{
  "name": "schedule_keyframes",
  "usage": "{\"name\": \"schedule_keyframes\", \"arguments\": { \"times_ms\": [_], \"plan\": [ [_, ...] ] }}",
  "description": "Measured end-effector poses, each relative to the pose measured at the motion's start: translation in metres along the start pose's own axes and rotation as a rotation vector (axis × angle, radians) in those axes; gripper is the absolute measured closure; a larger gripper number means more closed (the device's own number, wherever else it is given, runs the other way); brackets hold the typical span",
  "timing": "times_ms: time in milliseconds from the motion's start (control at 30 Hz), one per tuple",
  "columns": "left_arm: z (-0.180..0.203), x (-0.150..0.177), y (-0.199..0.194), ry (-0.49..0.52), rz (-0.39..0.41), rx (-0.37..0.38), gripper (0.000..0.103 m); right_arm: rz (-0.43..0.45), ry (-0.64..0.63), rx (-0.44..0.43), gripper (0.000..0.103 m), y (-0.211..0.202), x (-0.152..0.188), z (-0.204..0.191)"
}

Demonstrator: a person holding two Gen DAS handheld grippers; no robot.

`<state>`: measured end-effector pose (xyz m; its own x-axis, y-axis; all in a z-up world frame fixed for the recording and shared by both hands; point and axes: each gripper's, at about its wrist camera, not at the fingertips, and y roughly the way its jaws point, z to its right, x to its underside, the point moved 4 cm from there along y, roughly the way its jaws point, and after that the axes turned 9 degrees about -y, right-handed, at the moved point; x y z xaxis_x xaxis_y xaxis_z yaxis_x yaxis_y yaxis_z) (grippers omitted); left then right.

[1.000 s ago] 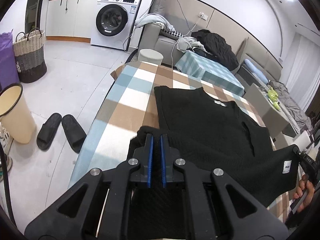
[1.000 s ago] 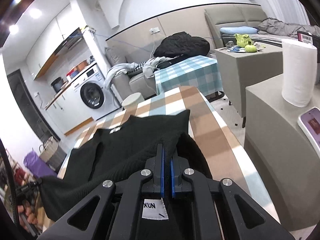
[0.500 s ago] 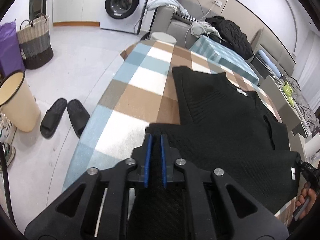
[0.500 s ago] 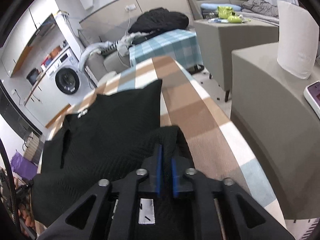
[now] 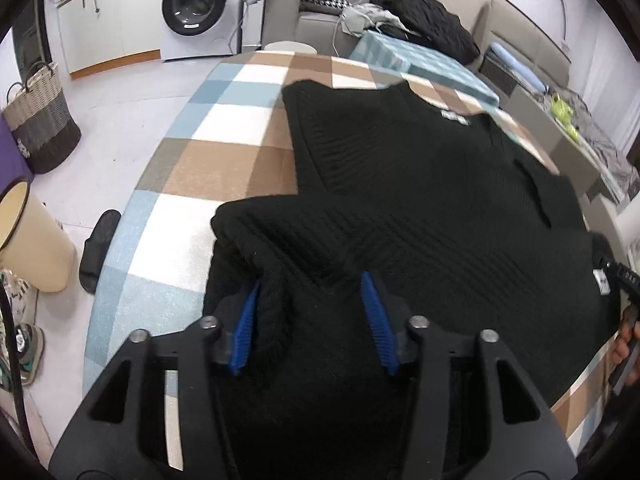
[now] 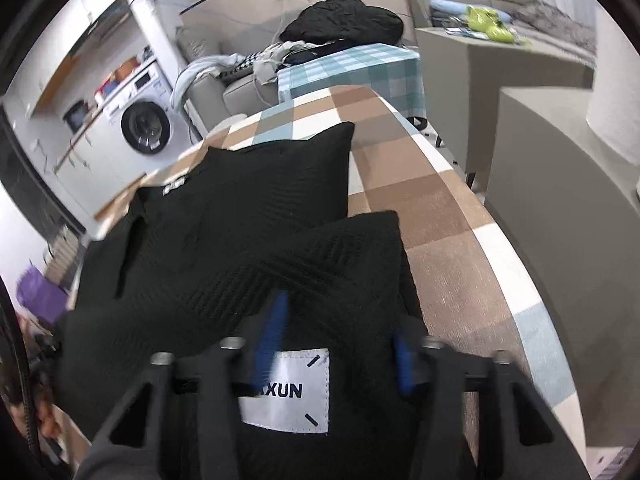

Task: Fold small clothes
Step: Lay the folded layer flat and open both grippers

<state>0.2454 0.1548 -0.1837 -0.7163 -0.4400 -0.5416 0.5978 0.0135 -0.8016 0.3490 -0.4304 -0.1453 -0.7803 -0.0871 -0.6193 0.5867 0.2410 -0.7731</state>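
Note:
A black knit garment (image 5: 420, 200) lies spread on a table with a brown, white and blue checked cloth (image 5: 224, 156). Its near hem is folded up over the body. My left gripper (image 5: 310, 304) is open, its blue pads spread with the folded left corner lying between them. My right gripper (image 6: 336, 336) is open too, over the folded right corner (image 6: 360, 248) of the garment, with a white label (image 6: 286, 392) between its fingers. The neck label (image 6: 174, 188) sits at the far end.
Left of the table stand a beige bin (image 5: 32, 240), a slipper (image 5: 98, 248) and a woven basket (image 5: 38, 124). A washing machine (image 5: 196, 4) and a sofa with clothes (image 5: 420, 28) are behind. Grey cabinets (image 6: 560, 200) flank the right side.
Both grippers went from shut on the garment's hem corners to open. They carried the hem forward over the body and let it go; the fold now lies on the garment.

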Motion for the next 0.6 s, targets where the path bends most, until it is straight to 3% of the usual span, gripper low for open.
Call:
{"name": "schedule_keyframes", "arguments": {
  "times_ms": [67,333,600],
  "plan": [
    [0.000,0.002,-0.002,0.002,-0.006,0.006,0.061,-0.014,-0.031,0.008,0.075,0.002,0.003,-0.004],
    [-0.004,0.019,-0.017,0.015,-0.018,0.011,0.067,-0.031,-0.017,-0.026,0.078,-0.008,0.016,-0.001],
    [-0.018,0.061,-0.055,0.017,-0.021,0.000,0.067,-0.054,0.029,-0.079,0.078,-0.035,0.045,0.007]
  ]
}}
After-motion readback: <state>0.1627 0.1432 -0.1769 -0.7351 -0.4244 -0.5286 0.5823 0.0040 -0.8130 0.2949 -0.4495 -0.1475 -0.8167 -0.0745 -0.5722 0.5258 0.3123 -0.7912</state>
